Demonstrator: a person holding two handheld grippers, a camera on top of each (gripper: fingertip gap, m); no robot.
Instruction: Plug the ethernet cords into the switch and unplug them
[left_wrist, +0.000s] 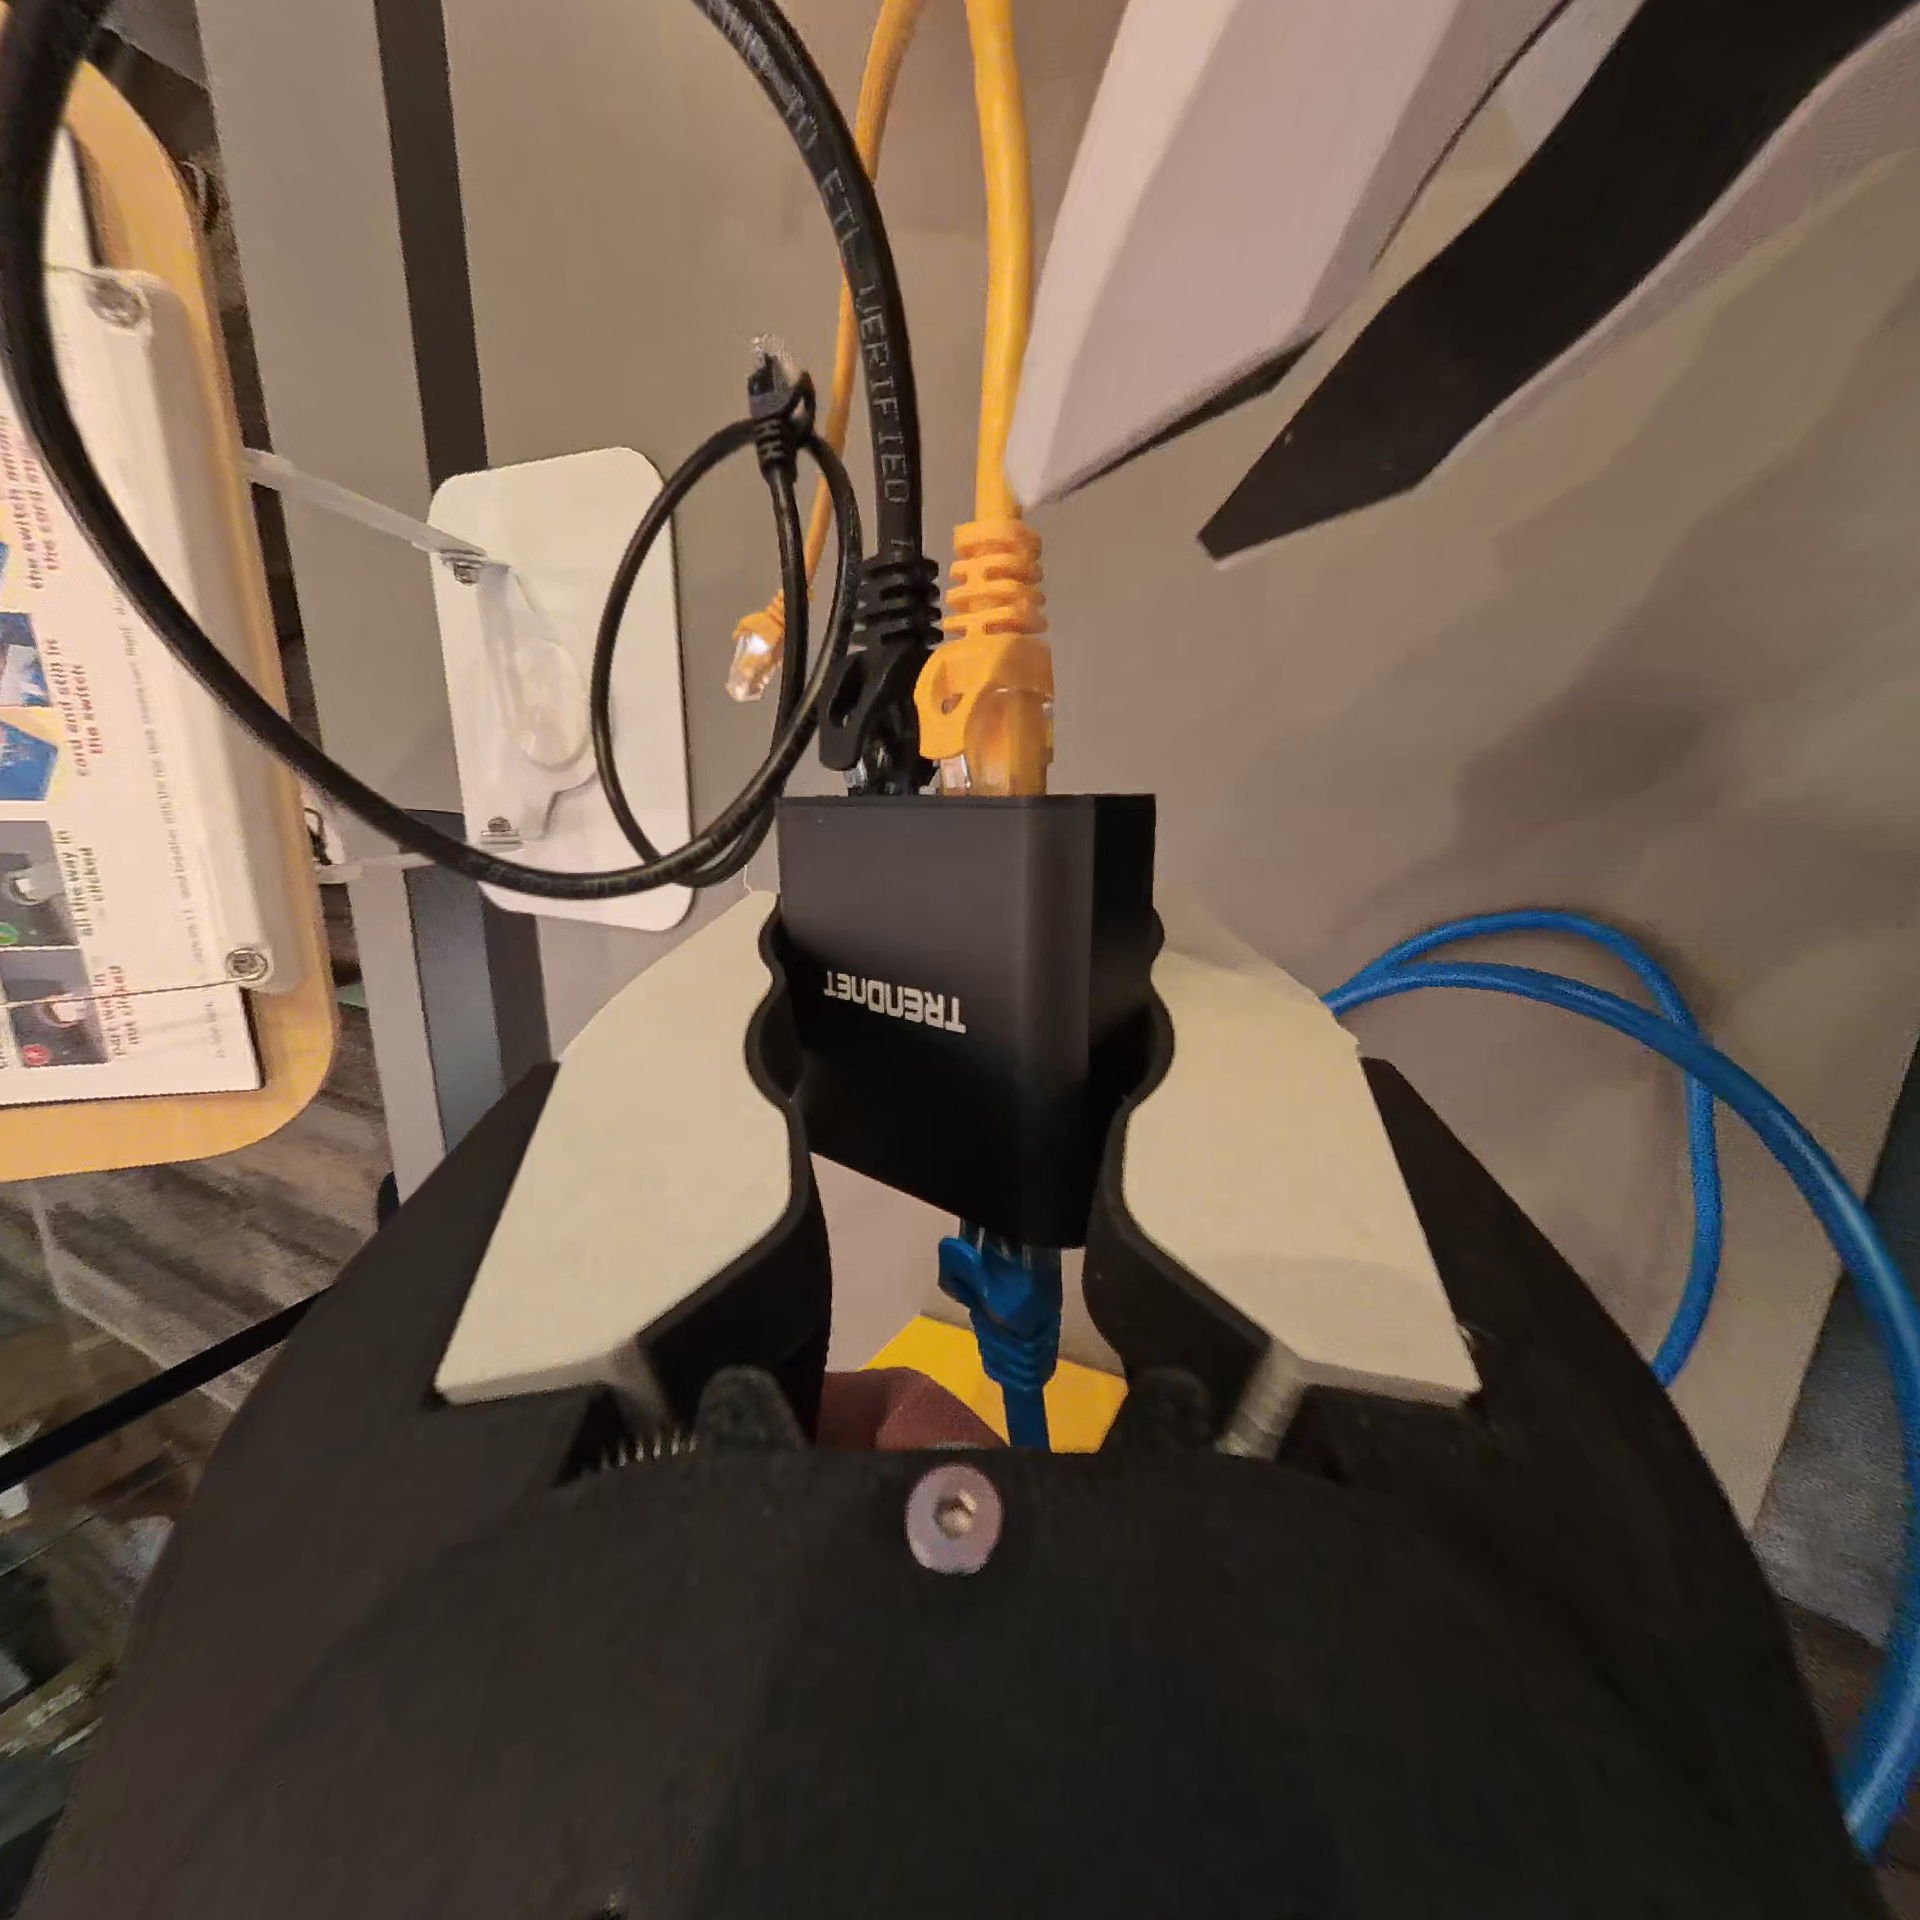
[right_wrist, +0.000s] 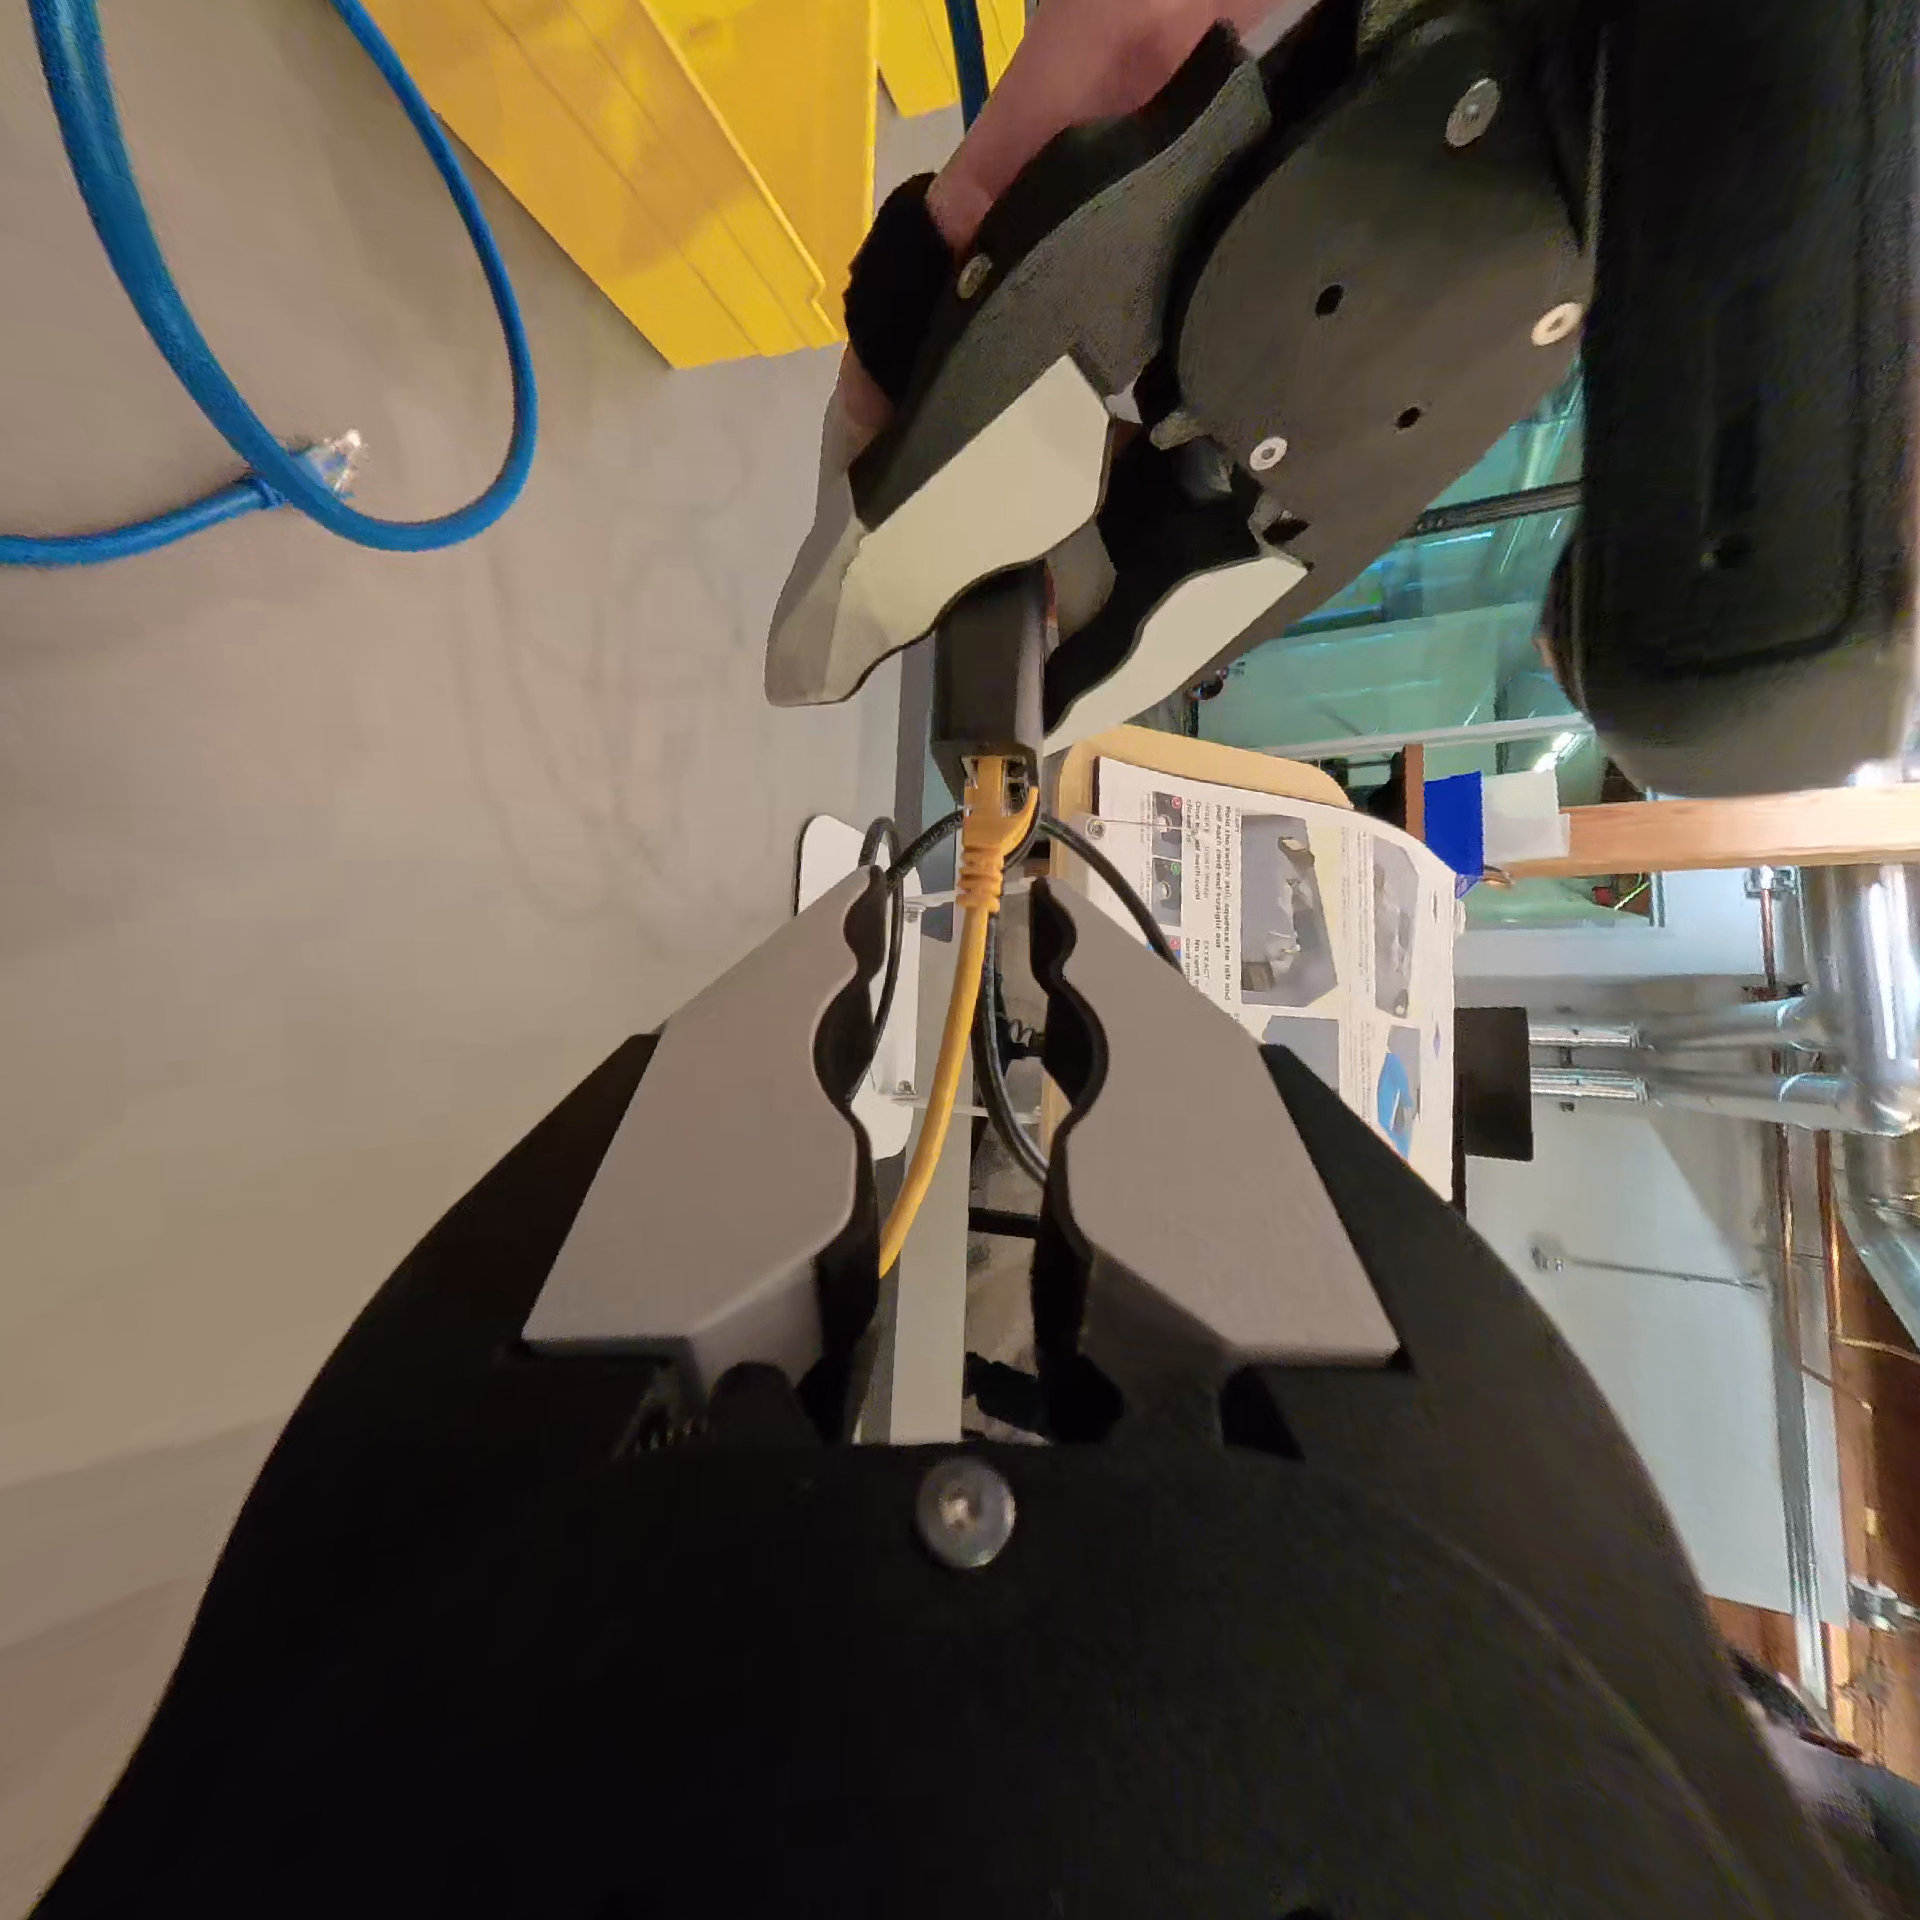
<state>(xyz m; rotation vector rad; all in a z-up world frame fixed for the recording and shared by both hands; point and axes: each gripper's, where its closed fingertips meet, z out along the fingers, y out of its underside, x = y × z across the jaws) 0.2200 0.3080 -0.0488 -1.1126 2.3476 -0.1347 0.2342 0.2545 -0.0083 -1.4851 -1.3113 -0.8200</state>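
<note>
Directly ahead of the right gripper (right_wrist: 951, 914), the yellow plug (right_wrist: 992, 821) sits seated in the switch (right_wrist: 987, 665), its long axis running straight back along the yellow cord (right_wrist: 940, 1091) between the fingers. The jaws stand apart, one on each side of the cord, just short of the plug boot and not touching it. The left gripper (left_wrist: 961, 997) is clamped on the switch body, with a black plug (left_wrist: 883, 665) seated beside the yellow one. The right gripper is the nearer to the plug; advancing along the cord axis appears necessary before closing.
</note>
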